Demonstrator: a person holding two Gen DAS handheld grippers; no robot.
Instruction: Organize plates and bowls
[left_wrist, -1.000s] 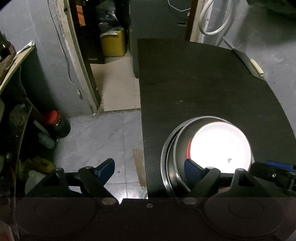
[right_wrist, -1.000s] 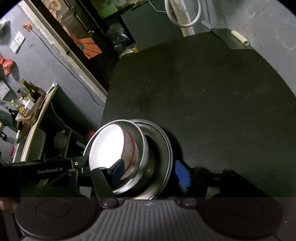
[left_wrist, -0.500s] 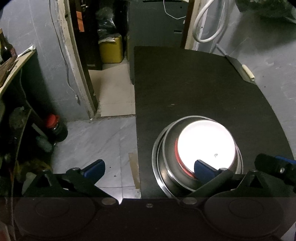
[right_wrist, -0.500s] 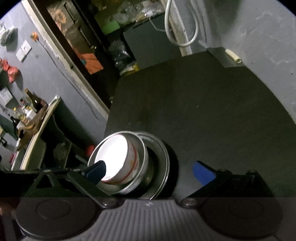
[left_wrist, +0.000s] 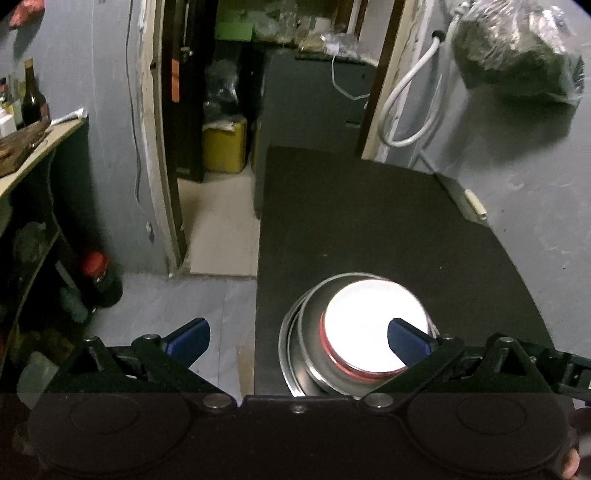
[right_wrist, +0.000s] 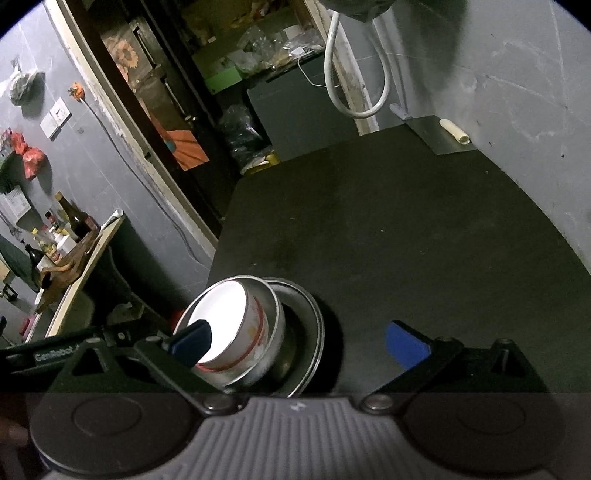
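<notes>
A white bowl (left_wrist: 373, 325) with a red band sits nested in a steel bowl (left_wrist: 308, 356), which rests on a steel plate (left_wrist: 285, 350) near the front left corner of the black table (left_wrist: 369, 221). My left gripper (left_wrist: 297, 336) is open, held back above the stack; nothing lies between its blue pads. In the right wrist view the white bowl (right_wrist: 255, 332), steel bowl (right_wrist: 276, 325) and steel plate (right_wrist: 316, 332) show at lower left. My right gripper (right_wrist: 299, 343) is open and empty, just off the stack.
A cleaver with a pale handle (left_wrist: 474, 208) lies at the table's far right edge. The table's left edge drops to a tiled floor, where a red-capped bottle (left_wrist: 98, 277) stands by a shelf with bottles (right_wrist: 62, 236). A grey wall borders the right.
Both grippers' jaws have spread wider and drawn back and up from the stack. The bowls and plate stay where they were on the table.
</notes>
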